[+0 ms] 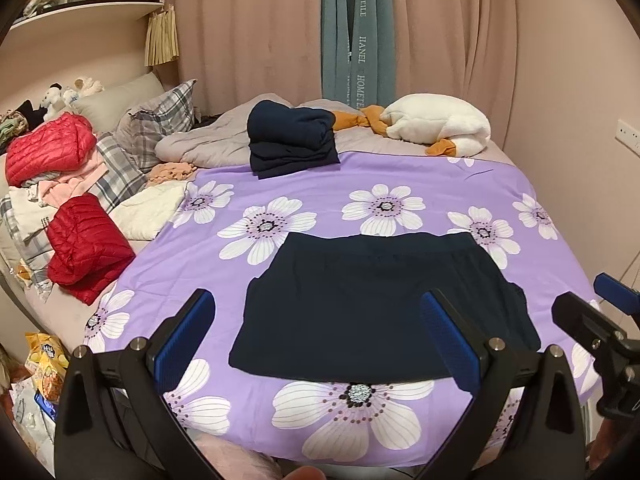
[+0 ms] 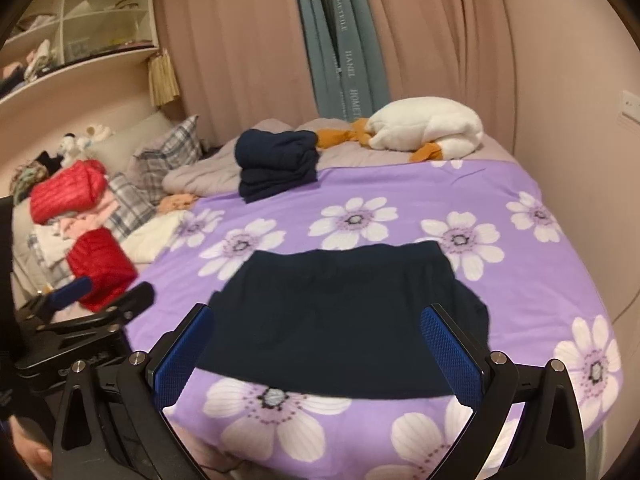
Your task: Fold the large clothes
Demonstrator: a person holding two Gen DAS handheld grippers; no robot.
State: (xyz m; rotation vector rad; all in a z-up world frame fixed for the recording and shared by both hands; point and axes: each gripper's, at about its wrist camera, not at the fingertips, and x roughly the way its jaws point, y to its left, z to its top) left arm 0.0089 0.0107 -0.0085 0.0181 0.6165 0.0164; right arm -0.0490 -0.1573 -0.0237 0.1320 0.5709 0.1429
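**Both grippers poised over a half-folded dark garment**

Our left gripper (image 1: 326, 344) hangs with its blue-padded fingers (image 1: 186, 342) spread wide and empty at the lower centre of the left wrist view, framing the navy garment (image 1: 372, 304) without touching it. Our right gripper (image 2: 320, 354) stands the same way in its own view, fingers (image 2: 454, 354) wide apart and holding nothing, so that either can drop onto a hem.

The garment lies flat in the centre of both frames on the purple flowered bedspread (image 1: 320, 196), waistband toward the top and the near edge toward us; a bulge of cloth pokes out at its right side. It looks already folded once, we judge, and laid square to make the next fold easy.

Further up, a stack of folded navy clothes (image 1: 292, 142) sits at the spread's far edge, apparently finished work parked out of the way. At the left of the frame lie red puffer jackets (image 1: 86, 248) and other heaped laundry, likely waiting their turn. A white plush goose (image 1: 436, 124) rests at the upper right, before the pink curtains (image 1: 248, 20).
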